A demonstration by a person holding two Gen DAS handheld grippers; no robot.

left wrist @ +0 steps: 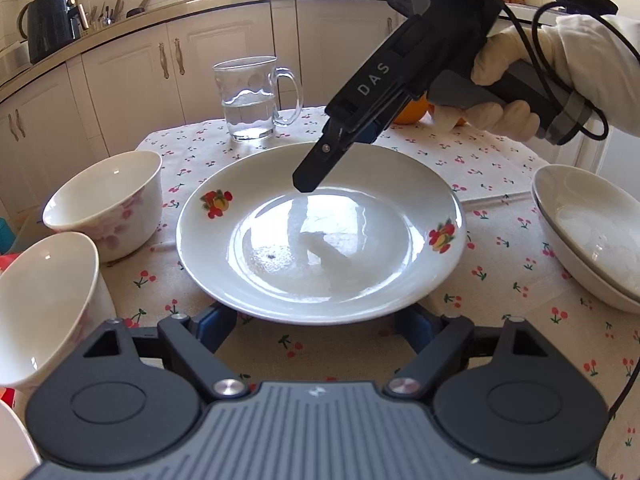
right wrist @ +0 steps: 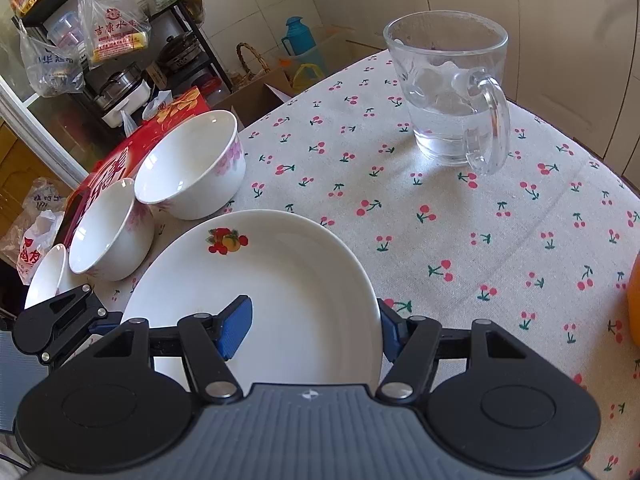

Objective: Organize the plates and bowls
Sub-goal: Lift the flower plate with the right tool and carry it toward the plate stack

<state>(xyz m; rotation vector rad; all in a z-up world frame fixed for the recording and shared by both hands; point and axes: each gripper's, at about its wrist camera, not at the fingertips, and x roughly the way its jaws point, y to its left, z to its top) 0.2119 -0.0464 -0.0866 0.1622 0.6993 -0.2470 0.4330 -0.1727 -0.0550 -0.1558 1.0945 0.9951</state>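
White round ceramic plate (left wrist: 320, 236) with fruit decals on cherry-print tablecloth (right wrist: 460, 240), right gripper (right wrist: 316, 330) clamping its rim, left gripper (left wrist: 320, 324) open, straddling near edge.

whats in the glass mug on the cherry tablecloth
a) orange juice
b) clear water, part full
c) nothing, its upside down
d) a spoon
b: the glass mug stands upright behind the plate with clear water filling only its lower part, and nothing else shows inside it.
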